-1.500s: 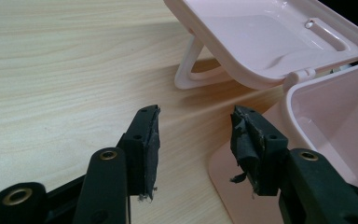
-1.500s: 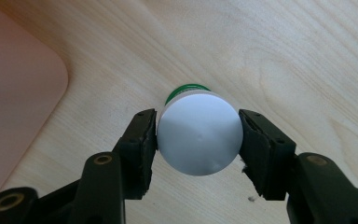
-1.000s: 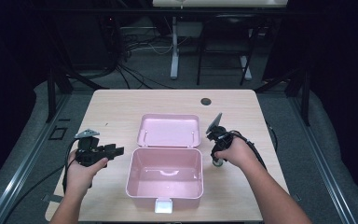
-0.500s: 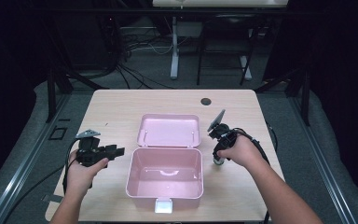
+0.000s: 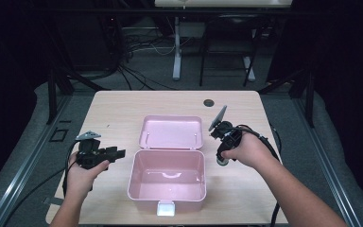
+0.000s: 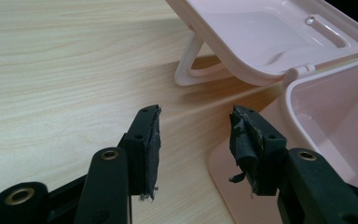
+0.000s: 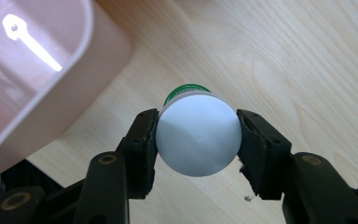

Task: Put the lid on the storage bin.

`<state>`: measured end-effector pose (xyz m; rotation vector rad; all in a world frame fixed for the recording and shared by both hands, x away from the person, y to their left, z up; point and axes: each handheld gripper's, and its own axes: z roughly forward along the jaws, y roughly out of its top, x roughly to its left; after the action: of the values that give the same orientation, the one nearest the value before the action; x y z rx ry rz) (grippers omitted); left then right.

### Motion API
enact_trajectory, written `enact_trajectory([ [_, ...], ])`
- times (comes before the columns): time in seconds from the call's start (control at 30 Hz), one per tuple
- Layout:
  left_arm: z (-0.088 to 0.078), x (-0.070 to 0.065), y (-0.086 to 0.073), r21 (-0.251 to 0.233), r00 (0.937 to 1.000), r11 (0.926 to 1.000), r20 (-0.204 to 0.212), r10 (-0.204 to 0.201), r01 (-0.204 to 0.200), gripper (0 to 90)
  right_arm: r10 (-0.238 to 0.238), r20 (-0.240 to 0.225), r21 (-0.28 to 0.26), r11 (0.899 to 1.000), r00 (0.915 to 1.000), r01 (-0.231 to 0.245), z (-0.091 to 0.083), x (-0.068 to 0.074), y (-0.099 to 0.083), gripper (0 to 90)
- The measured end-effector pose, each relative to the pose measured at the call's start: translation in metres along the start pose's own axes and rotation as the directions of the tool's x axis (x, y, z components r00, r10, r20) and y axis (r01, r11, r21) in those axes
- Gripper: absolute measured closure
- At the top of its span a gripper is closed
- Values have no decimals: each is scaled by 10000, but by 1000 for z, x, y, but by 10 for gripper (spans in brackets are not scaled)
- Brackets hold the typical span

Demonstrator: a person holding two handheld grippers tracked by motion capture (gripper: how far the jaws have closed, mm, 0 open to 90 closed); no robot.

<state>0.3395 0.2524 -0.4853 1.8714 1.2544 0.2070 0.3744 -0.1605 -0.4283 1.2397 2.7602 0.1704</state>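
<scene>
The right tool [image 7: 197, 140] is clenched on a small bottle [image 7: 198, 138] by its smooth white cap: light, rigid, likely slippery. The left tool [image 6: 195, 135] is released beside the pink box [image 5: 166, 182].

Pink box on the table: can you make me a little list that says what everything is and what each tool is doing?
box: pink plastic box, open, nothing inside
lid: pink hinged lid, folded back behind the box, propped off the table on its handle
bottle: small green bottle with a round white cap, beside the box
right tool: shut on the bottle's cap
left tool: open, holding nothing, aimed at the box's left side
table: light wooden table
</scene>
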Motion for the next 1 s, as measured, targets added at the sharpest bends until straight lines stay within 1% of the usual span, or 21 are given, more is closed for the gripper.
enact_trajectory([
  [0.03,0,0,0,3,10000,10000,-3,12,-12,530,-40,-39,-71,10000,10000,39,-3,2,0,503],
  [0.13,1,0,0,28,10000,10000,9,24,-24,530,-243,-122,-64,9997,9996,242,-13,9,0,503],
  [0.23,1,0,0,20,10000,10000,41,13,-13,528,-427,-158,-137,9990,9990,425,-18,14,1,503],
  [0.27,1,0,0,31,10000,10000,36,18,-18,528,-588,-132,-154,9982,9982,586,-19,16,1,503],
  [0.47,1,0,-1,45,10000,10000,34,-5,4,529,-967,-142,12,9953,9952,968,-27,26,5,503],
  [0.73,2,0,-1,69,10000,10000,40,-40,40,530,-1249,-234,-137,9921,9919,1246,-41,36,8,503],
  [0.87,2,1,-1,64,10000,10000,48,-34,34,530,-1390,-252,-12,9903,9900,1391,-48,40,9,503],
  [0.9,2,1,-1,54,10000,10000,40,-48,48,530,-1479,-196,-94,9890,9888,1477,-49,41,9,503],
  [0.97,2,1,-1,67,10000,10000,50,-56,56,530,-1459,-257,-30,9893,9890,1459,-51,44,9,503],
  [1.0,2,0,-1,70,10000,10000,56,-54,54,530,-1546,-262,-29,9880,9876,1546,-52,45,9,503],
])
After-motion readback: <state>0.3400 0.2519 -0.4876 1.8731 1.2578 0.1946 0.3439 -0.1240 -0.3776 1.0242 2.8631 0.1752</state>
